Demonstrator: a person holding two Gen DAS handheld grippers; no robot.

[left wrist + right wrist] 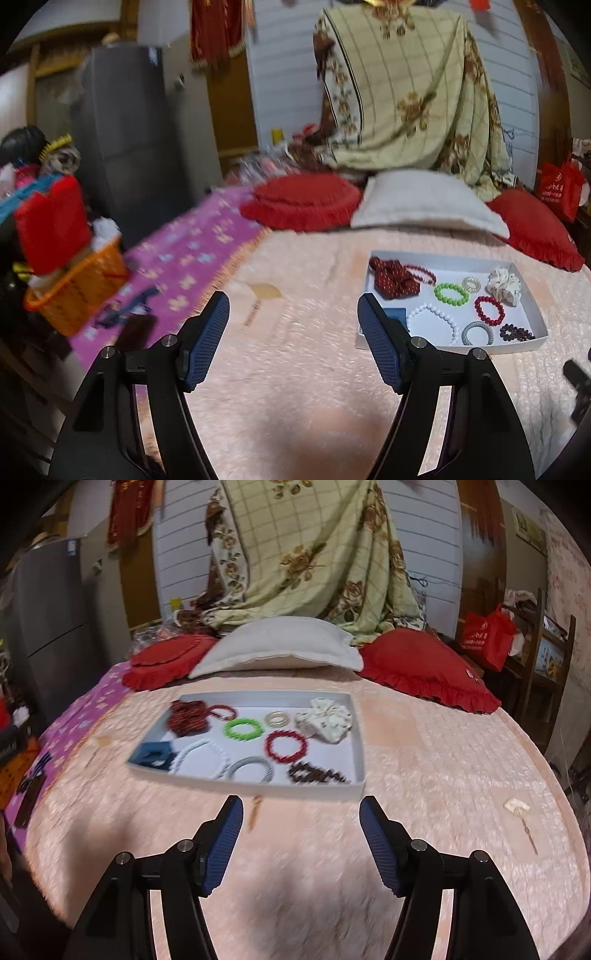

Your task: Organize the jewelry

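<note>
On a pink bed (424, 760), a white tray (360, 738) holds the jewelry: green bracelet (243, 729), red bracelet (286, 746), white bead strand (199, 755), grey coil band (251, 770) and cream scrunchie (327, 718), lying close together. Both the left gripper (293, 321) and right gripper (301, 821) hover spread wide, holding nothing, short of the tray. Beads look light, loose and likely slippery, best pinched across one side of a ring; the tray's near wall and crowding neighbours stand in the way.
</note>
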